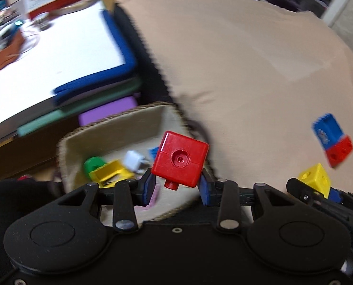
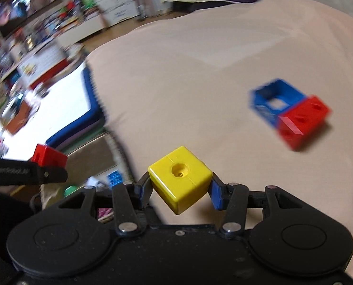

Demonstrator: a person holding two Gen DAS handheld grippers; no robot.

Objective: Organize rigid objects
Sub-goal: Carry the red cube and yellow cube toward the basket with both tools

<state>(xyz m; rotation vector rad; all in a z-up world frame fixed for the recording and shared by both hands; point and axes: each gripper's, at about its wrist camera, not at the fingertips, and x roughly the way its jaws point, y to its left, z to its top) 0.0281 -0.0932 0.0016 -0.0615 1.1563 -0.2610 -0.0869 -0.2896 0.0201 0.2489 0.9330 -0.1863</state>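
Fingers of the left gripper (image 1: 177,187) pinch a red cube (image 1: 180,159) over the basket (image 1: 119,123) already holding several blocks, right gripper (image 2: 180,191) pinches a yellow cube (image 2: 180,178); blue-and-red block pair (image 2: 290,114) remains on the beige cushion (image 2: 200,71).

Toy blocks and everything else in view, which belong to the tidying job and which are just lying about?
Job:
red block in left tongs
yellow block in right tongs
blue and red blocks
basket

Lying about:
cushion
stacked mats
television

no legible text anywhere
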